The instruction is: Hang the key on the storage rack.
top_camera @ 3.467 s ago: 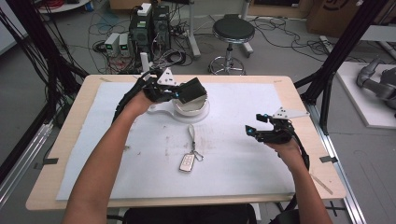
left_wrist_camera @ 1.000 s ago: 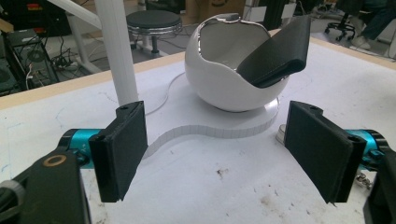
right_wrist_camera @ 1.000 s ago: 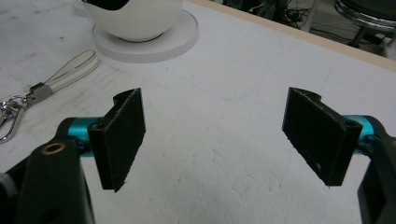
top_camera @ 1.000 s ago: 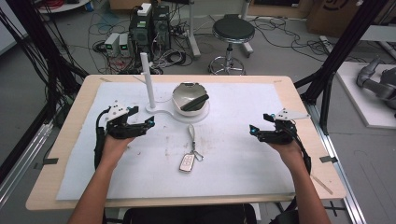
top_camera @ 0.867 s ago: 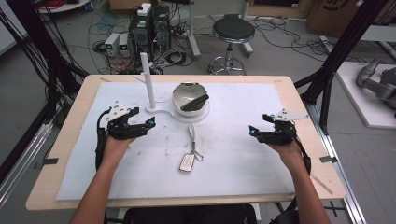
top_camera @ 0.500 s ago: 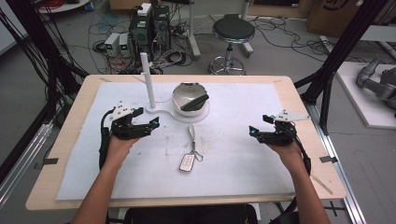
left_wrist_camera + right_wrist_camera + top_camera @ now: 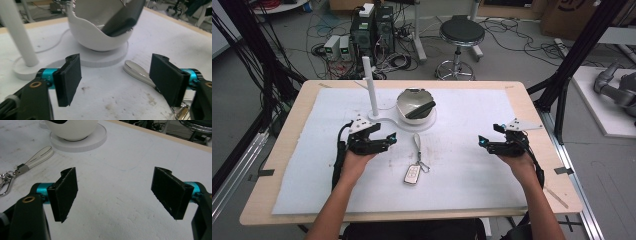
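A key fob (image 7: 411, 174) with a pale strap (image 7: 417, 142) lies on the white mat, mid-table. Behind it a white bowl (image 7: 414, 103) on a round stand holds a black flat object (image 7: 420, 109). My left gripper (image 7: 384, 134) hovers just left of the strap, pointing right. Its jaws have just been closing a little but still stand open, with nothing between them. In the left gripper view (image 7: 117, 80) the strap (image 7: 136, 71) lies just beyond the right jaw. My right gripper (image 7: 488, 135) rests open over bare mat at the right, also seen in its own view (image 7: 116, 193).
A white post (image 7: 371, 92) rises from the stand's base, left of the bowl. The mat (image 7: 472, 175) covers most of the wooden table (image 7: 532, 115). A stool (image 7: 460, 35), computers and cables are on the floor beyond the far edge.
My left gripper has moved right, toward the strap and the stand. Earlier it was up at the bowl with the black object, which now lies in the bowl. The right gripper has stayed put.
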Tool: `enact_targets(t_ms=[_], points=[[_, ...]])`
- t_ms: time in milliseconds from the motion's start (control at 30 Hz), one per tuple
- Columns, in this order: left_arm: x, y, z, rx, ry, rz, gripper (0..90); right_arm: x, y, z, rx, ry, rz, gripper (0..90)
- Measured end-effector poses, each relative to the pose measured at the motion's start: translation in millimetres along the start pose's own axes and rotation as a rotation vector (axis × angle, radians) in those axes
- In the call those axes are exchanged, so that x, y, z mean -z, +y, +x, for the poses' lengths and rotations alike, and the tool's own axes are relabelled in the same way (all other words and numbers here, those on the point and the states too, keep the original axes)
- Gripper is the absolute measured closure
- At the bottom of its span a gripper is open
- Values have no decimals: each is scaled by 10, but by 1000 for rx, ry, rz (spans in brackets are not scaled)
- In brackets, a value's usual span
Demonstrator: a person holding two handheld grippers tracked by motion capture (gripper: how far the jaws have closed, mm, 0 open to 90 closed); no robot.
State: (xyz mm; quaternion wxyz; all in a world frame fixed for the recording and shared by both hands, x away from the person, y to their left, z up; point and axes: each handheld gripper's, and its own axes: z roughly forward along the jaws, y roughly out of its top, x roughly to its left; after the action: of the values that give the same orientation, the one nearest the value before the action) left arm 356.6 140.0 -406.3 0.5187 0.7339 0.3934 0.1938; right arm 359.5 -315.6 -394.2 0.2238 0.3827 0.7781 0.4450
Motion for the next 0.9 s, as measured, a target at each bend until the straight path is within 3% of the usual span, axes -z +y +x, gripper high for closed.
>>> enact_targets(t_ms=[200,467,667,800,900], points=[[-306,-42,-166,6,-26,72,359,-12,-4,-12,-2,4,-3,218],[-679,-45,-343,-6,-10,172,447,4,-12,-25,-1,10,-5,219],[-841,-32,-372,-20,18,228,458,18,-15,-29,-5,10,-8,219],[-895,-37,-403,-13,1,262,389,20,-18,-32,-6,13,-7,220],[-923,-38,-449,-37,28,285,378,16,-18,-34,-4,14,-6,219]])
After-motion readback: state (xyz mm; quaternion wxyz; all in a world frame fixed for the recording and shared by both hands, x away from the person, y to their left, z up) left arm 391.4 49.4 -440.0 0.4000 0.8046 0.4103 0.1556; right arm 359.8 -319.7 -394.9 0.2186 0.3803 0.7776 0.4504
